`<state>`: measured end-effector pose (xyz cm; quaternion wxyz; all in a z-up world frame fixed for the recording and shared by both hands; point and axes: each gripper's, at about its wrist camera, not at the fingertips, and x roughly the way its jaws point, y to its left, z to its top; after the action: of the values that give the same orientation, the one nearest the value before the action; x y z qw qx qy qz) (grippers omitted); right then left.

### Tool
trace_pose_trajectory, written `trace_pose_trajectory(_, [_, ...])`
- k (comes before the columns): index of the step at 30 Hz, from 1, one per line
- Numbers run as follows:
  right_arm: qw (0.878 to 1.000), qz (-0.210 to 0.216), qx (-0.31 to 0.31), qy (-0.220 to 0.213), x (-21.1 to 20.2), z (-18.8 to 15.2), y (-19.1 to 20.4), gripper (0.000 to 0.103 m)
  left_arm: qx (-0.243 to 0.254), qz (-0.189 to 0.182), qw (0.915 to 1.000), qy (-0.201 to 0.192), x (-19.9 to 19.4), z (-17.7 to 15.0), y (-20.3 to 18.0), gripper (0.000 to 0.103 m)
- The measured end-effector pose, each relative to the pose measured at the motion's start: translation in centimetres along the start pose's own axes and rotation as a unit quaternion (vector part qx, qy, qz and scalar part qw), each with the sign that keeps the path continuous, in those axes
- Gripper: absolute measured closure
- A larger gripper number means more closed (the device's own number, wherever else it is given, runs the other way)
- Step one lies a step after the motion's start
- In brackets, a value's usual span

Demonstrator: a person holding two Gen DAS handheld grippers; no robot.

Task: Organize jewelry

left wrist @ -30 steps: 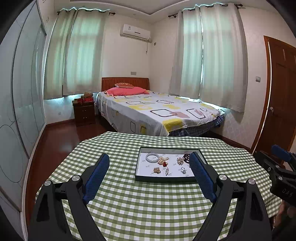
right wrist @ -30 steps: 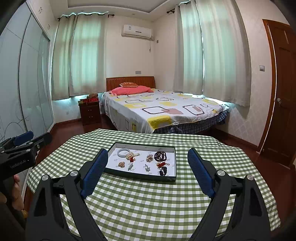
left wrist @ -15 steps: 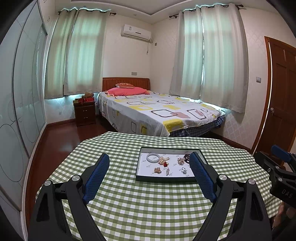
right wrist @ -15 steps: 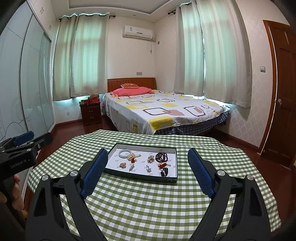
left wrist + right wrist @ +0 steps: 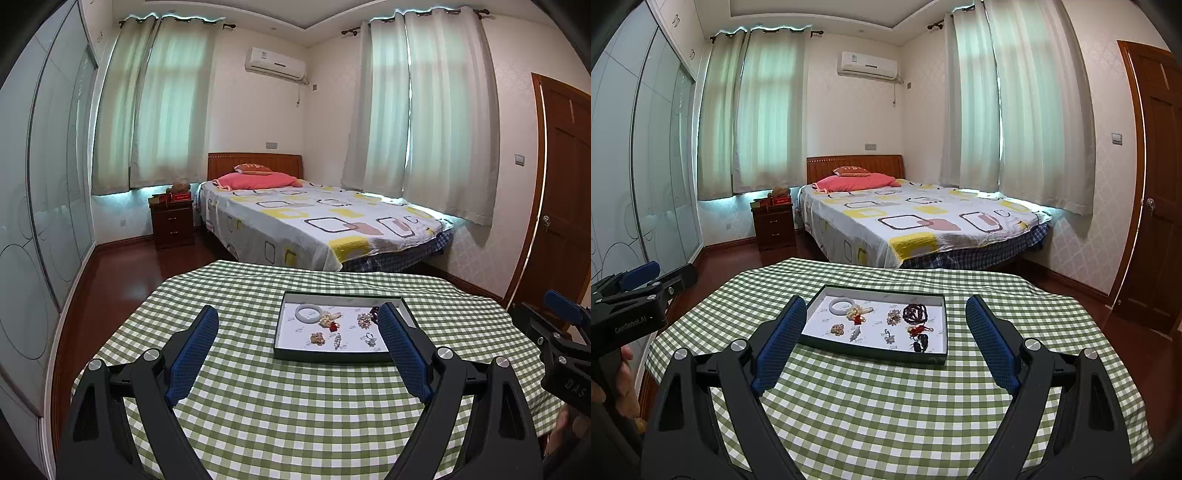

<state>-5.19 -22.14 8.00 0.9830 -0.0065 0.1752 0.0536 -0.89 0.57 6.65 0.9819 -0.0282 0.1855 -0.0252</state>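
Note:
A shallow dark-rimmed tray with a white floor lies on the green checked table. In it lie several jewelry pieces: a pale jade bangle, a dark bead bracelet, small brooches and red-tasselled charms. My left gripper hovers open above the cloth short of the tray, its right finger hiding the tray's right end. My right gripper is open too, with the tray lying beyond and between its blue pads. Neither gripper holds anything.
The table is covered by a green and white checked cloth. Beyond its far edge stand a bed, a dark nightstand and curtained windows. A wooden door is at the right, glass wardrobe doors at the left.

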Motion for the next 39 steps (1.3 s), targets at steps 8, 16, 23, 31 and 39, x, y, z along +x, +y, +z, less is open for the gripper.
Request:
trace_pose_trajectory(8, [1.000,0.000,0.000,0.000,0.0,0.0,0.0,0.017,-0.002,0.001,1.0000,0.001,0.0,-0.1,0.0,0.018])
trace_pose_trajectory(16, [1.000,0.000,0.000,0.000,0.0,0.0,0.0,0.017,0.000,0.003,1.0000,-0.003,0.1,0.0,0.0,0.018])
trace_pose_trajectory(23, [1.000,0.001,0.000,0.002,0.2,-0.2,0.2,0.017,0.002,0.008,0.9999,-0.013,0.1,0.2,0.1,0.018])
trace_pose_trajectory(31, [1.000,0.002,0.000,0.003,0.3,-0.3,0.2,0.017,0.004,0.012,0.9998,-0.014,0.5,0.1,0.2,0.018])
trace_pose_trajectory(39, [1.000,0.004,0.000,0.008,0.9,-1.1,0.3,0.017,0.022,0.013,0.9996,-0.012,1.0,-0.3,-0.5,0.018])
